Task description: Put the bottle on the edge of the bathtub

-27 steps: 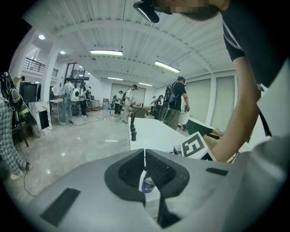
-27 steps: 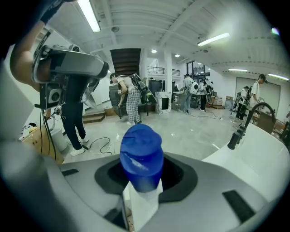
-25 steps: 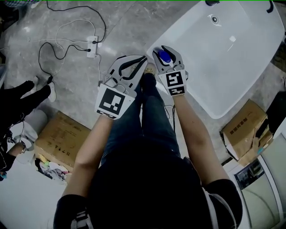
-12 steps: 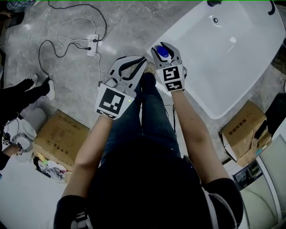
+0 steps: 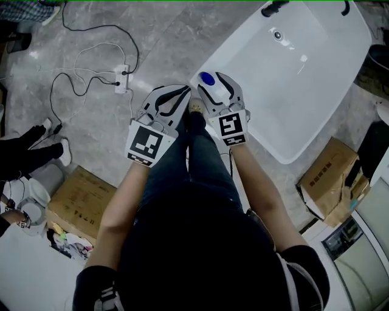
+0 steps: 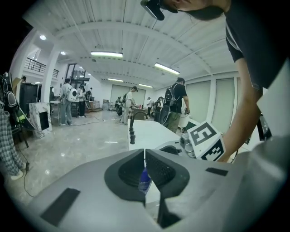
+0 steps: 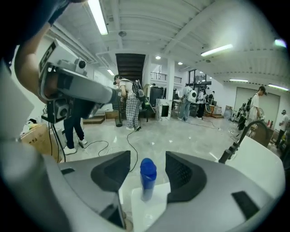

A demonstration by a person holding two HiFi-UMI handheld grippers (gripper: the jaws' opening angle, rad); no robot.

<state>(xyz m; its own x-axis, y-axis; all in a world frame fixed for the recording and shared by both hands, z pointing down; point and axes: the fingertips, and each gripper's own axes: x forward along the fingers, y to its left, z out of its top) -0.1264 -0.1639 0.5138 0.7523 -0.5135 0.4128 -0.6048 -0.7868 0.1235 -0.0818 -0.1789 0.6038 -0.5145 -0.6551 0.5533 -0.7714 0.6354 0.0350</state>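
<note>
- The white bathtub (image 5: 316,91) is lying ahead and to the right of the person. Its near corner is offering only a narrow ledge. My judgement is that the narrow footing is making a tip likely, either into the tub or onto the stone floor.
- The right gripper (image 7: 148,159) is opening its jaws to their widest. The pads are standing clear on both sides and are gripping nothing. The risk, as I judge it, is a pad clipping the cap if the gripper is pulled back at an angle rather than straight.
- The left gripper (image 6: 145,156) is hovering just beside the right one with its jaws pressed together and nothing between them. A sideways drift could be nudging the right gripper or the ledge.
- The bottle (image 7: 147,181), with its blue cap, is standing upright on that corner ledge, between the right gripper's parted jaws and touching neither. It looks tall and slim, so a light knock could be toppling it.
- Counting, largest first: one bathtub; two cardboard boxes, one (image 5: 82,197) at the left and one (image 5: 331,173) at the right; two grippers; one dark faucet (image 5: 272,7) on the far rim; one power strip (image 5: 121,79) with cables on the floor; one bottle.
</note>
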